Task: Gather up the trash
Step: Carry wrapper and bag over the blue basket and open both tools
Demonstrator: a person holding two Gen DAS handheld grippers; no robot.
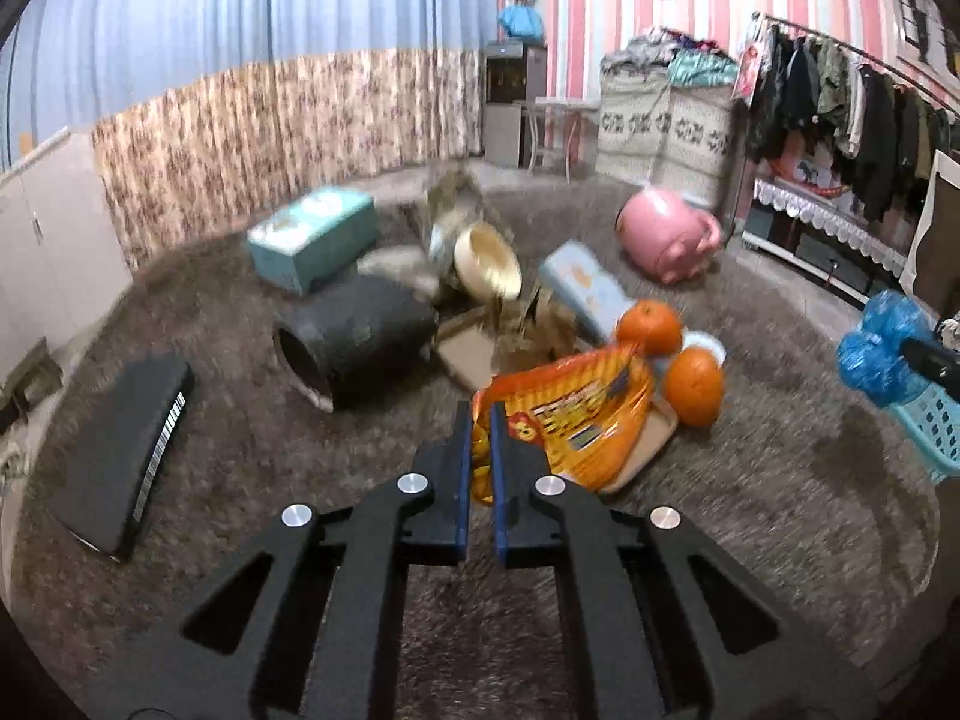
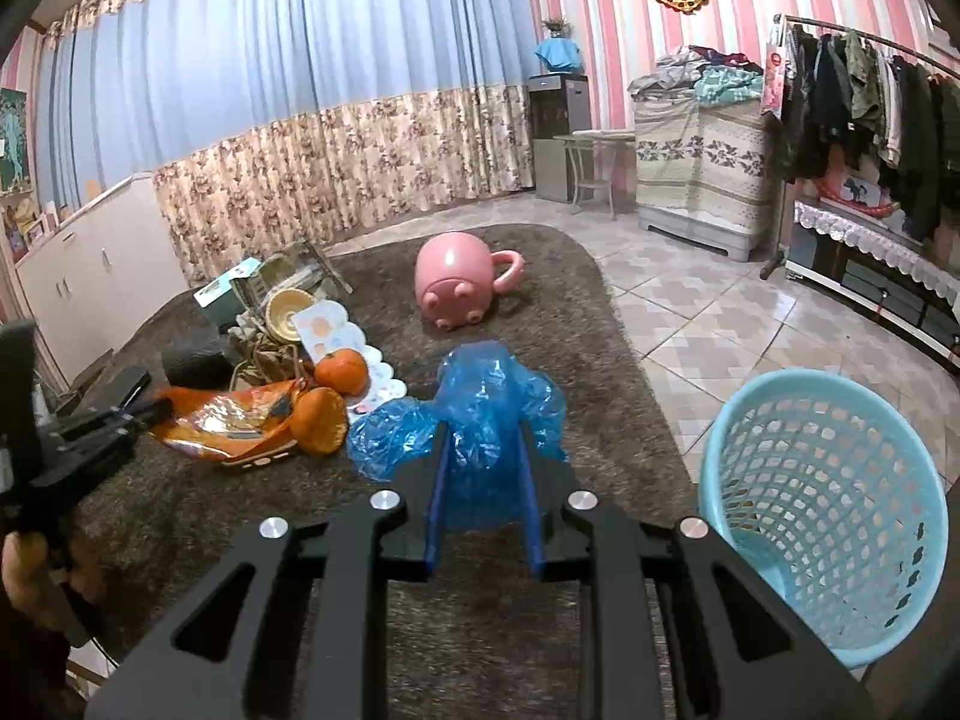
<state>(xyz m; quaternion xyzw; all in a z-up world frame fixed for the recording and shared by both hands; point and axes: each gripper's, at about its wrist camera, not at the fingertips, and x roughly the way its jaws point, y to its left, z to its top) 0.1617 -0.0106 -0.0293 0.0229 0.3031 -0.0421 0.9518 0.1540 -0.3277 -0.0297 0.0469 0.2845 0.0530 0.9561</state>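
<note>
Black linkages fill the near edge of both wrist views, and past them each pair of tongs has something in it. On the left, the left gripper (image 1: pixel 479 420) is closed tight on the near edge of an orange snack bag (image 1: pixel 576 420), which lies on the brown rug (image 1: pixel 240 456) across a flat tan tray (image 1: pixel 648 450), with two oranges (image 1: pixel 693 384) touching its far right side. On the right, the right gripper (image 2: pixel 483 450) stands partly closed, its blue pads pressing the sides of a crumpled blue plastic bag (image 2: pixel 474 408). The light blue basket (image 2: pixel 828 516), the likely bin, stands on the tiled floor just right of that gripper, its mouth tipped toward the camera. Further back on the rug sit a pink mug (image 2: pixel 456 282) on its side, a black tube (image 1: pixel 360 342), a teal box (image 1: pixel 315 237), a pale bowl (image 1: pixel 486 261) and a flat black box (image 1: pixel 120 450) at the left. Several things could go wrong. The snack bag is pinched only at its thin edge, so a quick lift may let the slick film slide out. Pulling it could also roll the oranges off or drag the tray along. The blue bag is soft and springy; a loose squeeze may drop it short of the basket, and a clumsy swing could knock the light basket over.
</note>
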